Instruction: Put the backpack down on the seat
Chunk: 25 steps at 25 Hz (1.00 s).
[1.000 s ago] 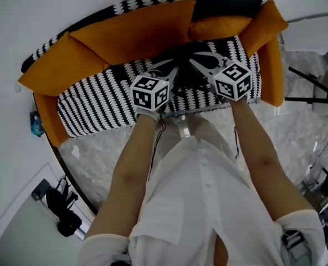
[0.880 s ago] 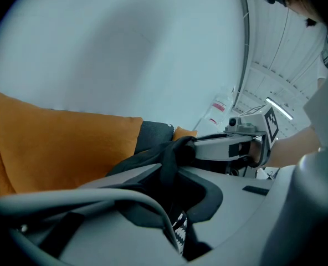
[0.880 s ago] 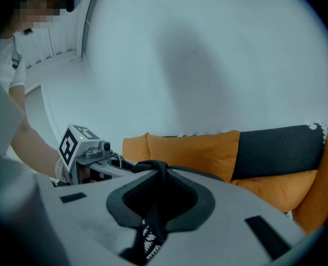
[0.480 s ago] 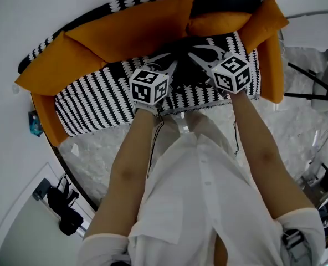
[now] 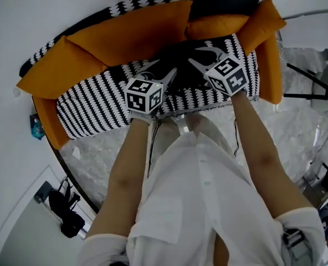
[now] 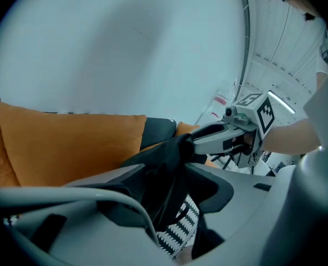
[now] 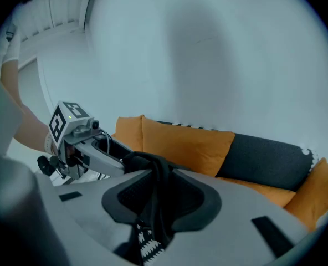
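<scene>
Striped black-and-white sofa seat [image 5: 97,101] fills the upper half of the head view, backed by orange cushions [image 5: 131,32] against a pale wall. At upper centre, on the right half of that seat, sits the black backpack [image 5: 182,60], a dark heap against the back cushions. It appears to rest on the seat already.

Just below it in the frame are two hand-held grippers. The left gripper [image 5: 159,68] points up into the bag's left side and the right gripper [image 5: 201,56] into its right side, so the bag lies straight ahead of both, about equally near each. Its longer side seems to run left to right between them.

Both pairs of jaws have just been opening. The left jaws stand wide, with a loose fold [image 6: 163,187] of black fabric draped between them, not pinched. The right jaws are partly apart, with a dark strap [image 7: 159,199] hanging slack through the gap.

Pulling both grippers back toward the bottom of the frame should free them.
</scene>
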Motion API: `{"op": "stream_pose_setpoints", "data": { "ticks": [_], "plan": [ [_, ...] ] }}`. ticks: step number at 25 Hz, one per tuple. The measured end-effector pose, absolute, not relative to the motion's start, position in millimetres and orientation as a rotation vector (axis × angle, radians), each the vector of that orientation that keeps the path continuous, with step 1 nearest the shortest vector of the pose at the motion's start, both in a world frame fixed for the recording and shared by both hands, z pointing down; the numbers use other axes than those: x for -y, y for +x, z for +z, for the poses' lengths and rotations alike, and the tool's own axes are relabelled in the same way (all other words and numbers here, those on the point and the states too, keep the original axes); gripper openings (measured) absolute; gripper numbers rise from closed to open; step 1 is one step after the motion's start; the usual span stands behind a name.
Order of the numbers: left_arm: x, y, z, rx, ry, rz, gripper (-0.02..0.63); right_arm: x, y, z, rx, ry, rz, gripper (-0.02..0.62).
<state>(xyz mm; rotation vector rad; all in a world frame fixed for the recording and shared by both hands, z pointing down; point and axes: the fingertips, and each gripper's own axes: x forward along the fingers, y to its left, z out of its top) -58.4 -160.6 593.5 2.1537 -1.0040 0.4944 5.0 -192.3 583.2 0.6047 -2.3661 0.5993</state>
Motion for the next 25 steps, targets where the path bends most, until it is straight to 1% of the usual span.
{"op": "stream_pose_setpoints", "data": {
  "ticks": [5,12,16,20,25],
  "plan": [
    [148.7,-62.8,584.3,1.010,2.147,0.483,0.219,189.6,19.0,572.0,2.217,0.587,0.479,0.155],
    [144.4,-59.0,549.1,1.025,2.211,0.427,0.219,175.7,39.3,545.3,2.147,0.602,0.365,0.156],
    [143.5,-60.6,525.0,1.042,2.240,0.373,0.219,164.3,38.5,521.8,2.276,0.666,0.449,0.156],
    [140.4,-58.8,504.2,1.051,2.259,0.319,0.219,150.7,34.4,493.0,2.501,0.734,0.644,0.155],
    [131.4,-52.0,488.9,1.040,2.269,0.265,0.216,138.9,43.4,474.3,2.634,0.877,0.746,0.127]
  ]
}}
